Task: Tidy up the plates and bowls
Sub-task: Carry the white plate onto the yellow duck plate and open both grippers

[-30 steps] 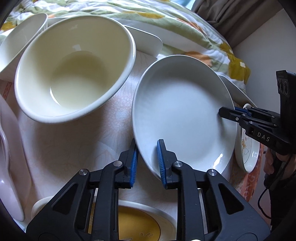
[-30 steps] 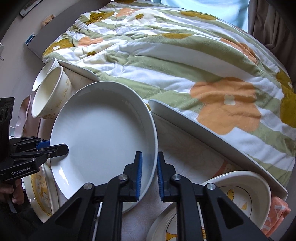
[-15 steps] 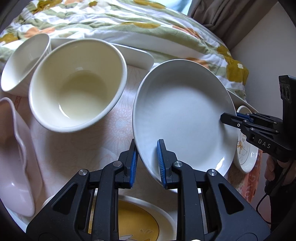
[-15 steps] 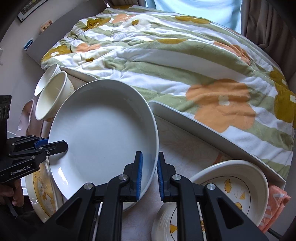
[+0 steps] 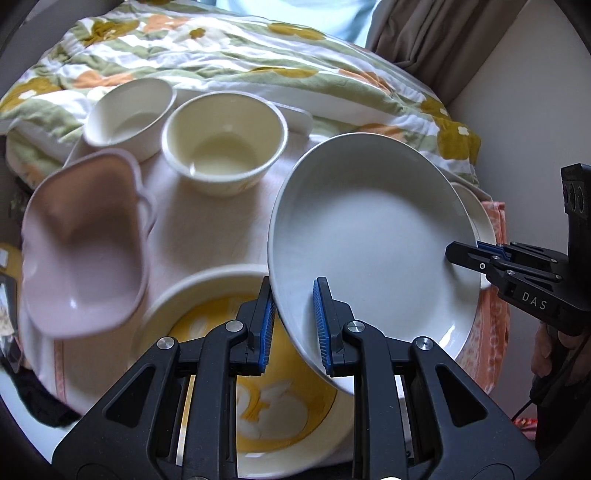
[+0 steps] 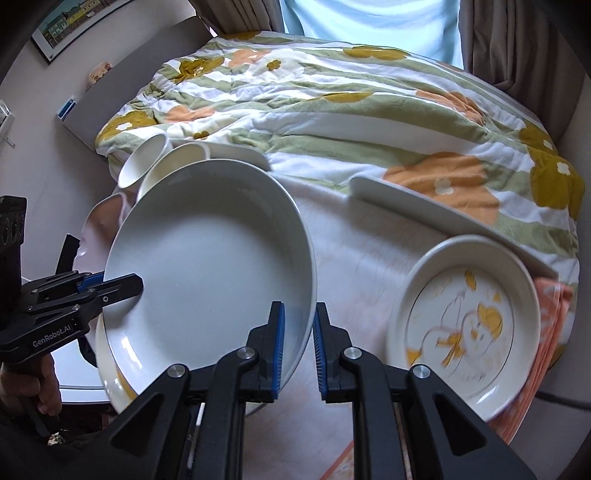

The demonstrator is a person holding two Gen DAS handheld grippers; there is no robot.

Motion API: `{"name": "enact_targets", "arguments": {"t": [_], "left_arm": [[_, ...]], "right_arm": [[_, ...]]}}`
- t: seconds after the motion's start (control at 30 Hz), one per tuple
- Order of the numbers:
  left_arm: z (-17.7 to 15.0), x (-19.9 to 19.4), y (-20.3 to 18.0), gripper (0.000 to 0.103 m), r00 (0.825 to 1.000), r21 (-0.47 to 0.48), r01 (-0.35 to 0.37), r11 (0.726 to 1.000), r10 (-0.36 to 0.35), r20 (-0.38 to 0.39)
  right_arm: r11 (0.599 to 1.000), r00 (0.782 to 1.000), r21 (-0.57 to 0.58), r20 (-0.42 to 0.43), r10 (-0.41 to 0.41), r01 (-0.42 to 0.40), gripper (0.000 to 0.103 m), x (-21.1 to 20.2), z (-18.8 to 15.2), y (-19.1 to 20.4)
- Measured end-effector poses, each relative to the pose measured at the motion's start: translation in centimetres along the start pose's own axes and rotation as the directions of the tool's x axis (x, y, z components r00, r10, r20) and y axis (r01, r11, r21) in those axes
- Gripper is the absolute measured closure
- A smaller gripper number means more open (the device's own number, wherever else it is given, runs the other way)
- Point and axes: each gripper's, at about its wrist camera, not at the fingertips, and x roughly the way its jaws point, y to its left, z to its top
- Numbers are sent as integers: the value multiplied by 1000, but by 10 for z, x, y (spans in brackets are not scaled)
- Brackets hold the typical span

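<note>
Both grippers, left gripper (image 5: 293, 319) and right gripper (image 6: 297, 345), clamp opposite rims of the white plate (image 5: 373, 236) I'm holding aloft between them; uneven pull could slip it onto the yellow-patterned plate (image 5: 221, 369) below.

Soft daylight from the window (image 6: 369, 26) behind the bed fills both views, bright and even. A small glare spot sits on the white plate (image 5: 369, 236) near its lower rim. The pink dish (image 5: 81, 251) and the patterned plate (image 6: 465, 325) are smeared by motion blur. Fisheye distortion bends the edges, corners dark.
</note>
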Motion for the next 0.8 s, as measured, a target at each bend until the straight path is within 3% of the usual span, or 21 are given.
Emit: {"name": "enact_targets", "arguments": {"t": [0.23, 0.4, 0.8], "left_arm": [[-58, -20, 38, 85, 1000, -38, -19, 999, 18, -16], [-71, -25, 63, 85, 999, -13, -30, 999, 29, -36], [-57, -2, 90, 85, 995, 89, 48, 995, -40, -90]], "right_arm": [[999, 999, 26, -6, 44, -44, 89, 6, -45, 42], [994, 998, 97, -17, 57, -55, 89, 16, -68, 68], [972, 993, 205, 14, -116, 111, 89, 31, -89, 106]]}}
